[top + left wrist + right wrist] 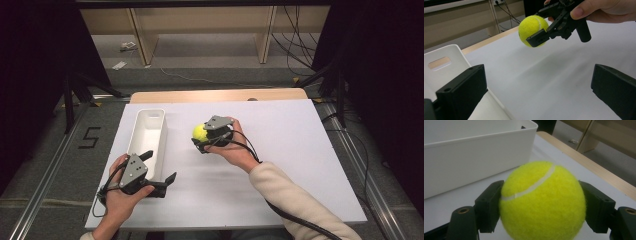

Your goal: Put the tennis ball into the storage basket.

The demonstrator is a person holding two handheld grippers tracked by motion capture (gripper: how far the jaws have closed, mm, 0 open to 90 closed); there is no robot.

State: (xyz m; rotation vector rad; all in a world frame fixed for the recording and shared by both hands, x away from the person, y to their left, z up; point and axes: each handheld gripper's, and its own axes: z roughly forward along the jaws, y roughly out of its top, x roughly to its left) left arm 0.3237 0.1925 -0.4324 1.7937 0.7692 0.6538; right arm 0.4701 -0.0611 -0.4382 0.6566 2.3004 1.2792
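Note:
A yellow tennis ball (199, 132) is held above the white table, with my right gripper (201, 135) shut on it. Up close in the right gripper view the ball (542, 201) sits squeezed between the two black jaws. The left gripper view shows the same ball (532, 27) lifted off the surface in the right gripper (541, 31). A white rectangular bin (149, 134) stands left of the ball, empty as far as I see. My left gripper (159, 166) rests at the bin's near end, open, with nothing between its jaws.
The white board (280, 150) covers the table, with a wooden strip (220, 95) along its far edge. Beyond it stand wooden shelf legs (140, 40) and loose cables on the floor. Black stands flank the table on both sides.

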